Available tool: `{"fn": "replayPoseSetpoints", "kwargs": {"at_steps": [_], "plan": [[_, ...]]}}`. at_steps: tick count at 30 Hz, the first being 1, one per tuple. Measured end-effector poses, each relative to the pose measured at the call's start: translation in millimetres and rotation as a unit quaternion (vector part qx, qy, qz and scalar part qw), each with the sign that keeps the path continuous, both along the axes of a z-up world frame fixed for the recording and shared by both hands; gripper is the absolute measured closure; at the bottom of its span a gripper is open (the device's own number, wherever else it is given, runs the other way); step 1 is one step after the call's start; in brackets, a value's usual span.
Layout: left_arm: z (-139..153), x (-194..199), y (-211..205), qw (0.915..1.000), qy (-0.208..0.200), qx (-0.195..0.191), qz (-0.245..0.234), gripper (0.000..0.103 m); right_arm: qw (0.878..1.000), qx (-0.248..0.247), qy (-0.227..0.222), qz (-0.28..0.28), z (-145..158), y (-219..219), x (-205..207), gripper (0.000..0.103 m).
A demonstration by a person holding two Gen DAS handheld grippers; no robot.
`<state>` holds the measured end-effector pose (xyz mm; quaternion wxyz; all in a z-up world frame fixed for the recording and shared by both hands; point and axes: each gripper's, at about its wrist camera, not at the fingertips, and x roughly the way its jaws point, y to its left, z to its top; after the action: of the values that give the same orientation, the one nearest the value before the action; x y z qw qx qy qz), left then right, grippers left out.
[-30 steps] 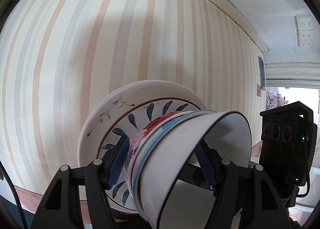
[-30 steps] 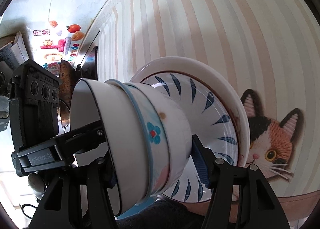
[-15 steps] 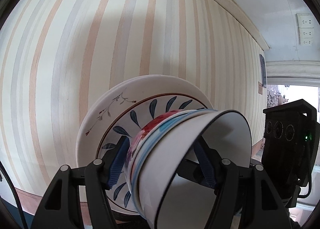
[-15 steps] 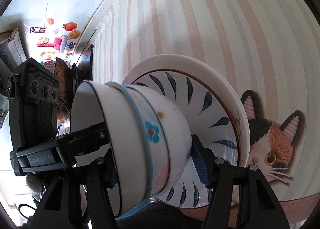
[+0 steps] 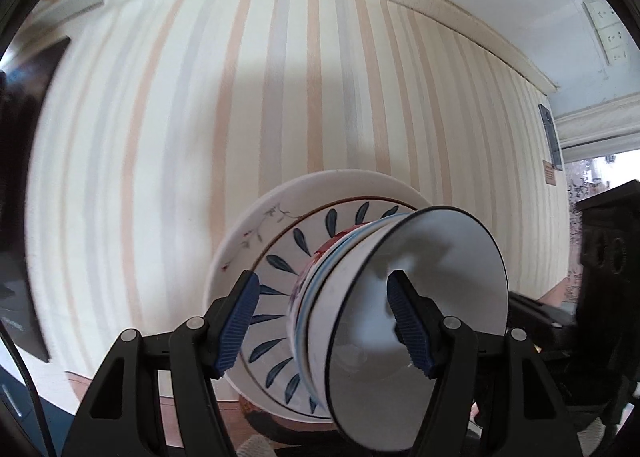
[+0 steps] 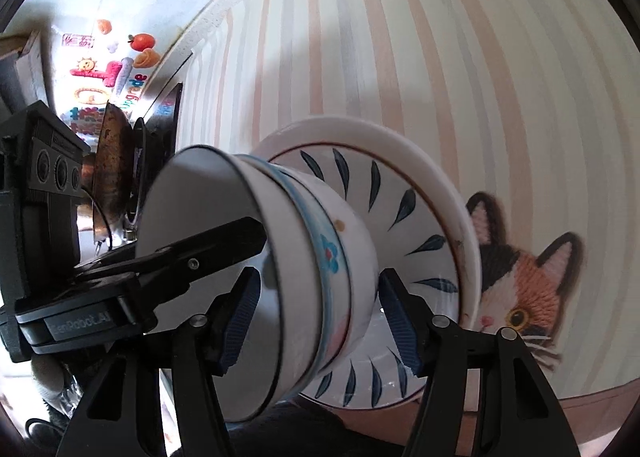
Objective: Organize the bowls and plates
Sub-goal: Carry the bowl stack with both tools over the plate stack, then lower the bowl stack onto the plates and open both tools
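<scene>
We are gripping the pile from both sides, so the step in hand looks like moving the gathered crockery as one. The nested bowls [image 5: 440,265] are sitting between the fingers of the left gripper [image 5: 323,285]. The leaf-patterned plate [image 5: 280,257] and the white plate [image 5: 248,225] are lying just past its outer finger, with the striped cloth [image 5: 280,97] spreading out beyond its fingertips.

The right gripper [image 6: 319,281] is clenching the bowls. One pad is sitting at the top bowl's rim and the other is pressing at the lowest bowl's base, just in front of the leaf plate.

The left gripper is reaching one pad [image 5: 412,329] inside the top bowl. A sliver of plate is showing between its other pad and the bowl wall, so we cannot tell whether it is truly clamping.

The next move is calling for both hands to travel together and hold the pile level. We are judging the plates likely to slide, because no pad appears to be holding them.

Much is escaping us:
- The underside of the pile is hidden, so we cannot tell whether the cloth is bearing it or it is hanging free.
- Something dark [image 6: 304,421] below the right gripper's fingers is cut off and unreadable.
- The cat picture [image 6: 520,277] is showing only partly from behind the plates.
- The left wrist view is blurring at its edges.
</scene>
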<state>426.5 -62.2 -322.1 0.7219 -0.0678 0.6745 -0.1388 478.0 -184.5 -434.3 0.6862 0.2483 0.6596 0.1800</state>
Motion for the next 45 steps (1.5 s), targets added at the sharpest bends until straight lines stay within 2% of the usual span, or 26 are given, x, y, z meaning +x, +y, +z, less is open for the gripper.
{"fn": "replayPoseSetpoints", "kwargs": {"at_steps": [4,6,9,10,17,19,25,27,29,37,45], "plan": [[18.2,-6.6,1.8,0.9986,-0.043,0.030,0.004,0.024,0.999,-0.035,-0.026,0.016,18.2,0.9,-3.7,0.028],[29.8,-9.9,4.0,0.9966,-0.069,0.043,0.010,0.023,0.998,-0.049,-0.037,0.019,28.9,1.1,-8.4,0.026],[44.5,-14.5,10.3,0.9936,-0.098,0.053,0.020,0.008,0.996,-0.071,-0.054,0.020,42.8,-0.3,-15.9,0.019],[48.5,-16.6,13.2,0.9927,-0.105,0.054,0.023,0.006,0.995,-0.076,-0.059,0.017,47.6,-1.5,-18.8,0.019],[71.7,-32.8,23.6,0.9851,-0.151,0.073,0.037,0.006,0.988,-0.110,-0.101,-0.028,83.9,-18.8,-43.1,0.010],[78.9,-38.7,25.0,0.9834,-0.165,0.066,0.037,0.006,0.985,-0.118,-0.116,-0.042,96.7,-23.3,-50.7,0.009],[107.9,-59.4,30.0,0.9706,-0.223,0.083,0.038,0.006,0.970,-0.153,-0.172,-0.080,138.6,-28.8,-76.6,0.004],[114.3,-66.6,31.2,0.9689,-0.231,0.081,0.035,0.006,0.964,-0.167,-0.188,-0.087,151.2,-27.2,-86.1,0.003],[120.6,-74.9,32.9,0.9674,-0.237,0.080,0.038,0.001,0.959,-0.178,-0.200,-0.091,162.3,-24.6,-93.8,0.003],[146.1,-113.9,34.3,0.9596,-0.264,0.082,0.054,0.001,0.947,-0.202,-0.231,-0.095,195.5,-21.3,-126.8,0.002],[176.9,-167.6,35.3,0.9476,-0.296,0.089,0.080,0.001,0.939,-0.198,-0.264,-0.098,225.8,-27.0,-179.2,0.002]]}}
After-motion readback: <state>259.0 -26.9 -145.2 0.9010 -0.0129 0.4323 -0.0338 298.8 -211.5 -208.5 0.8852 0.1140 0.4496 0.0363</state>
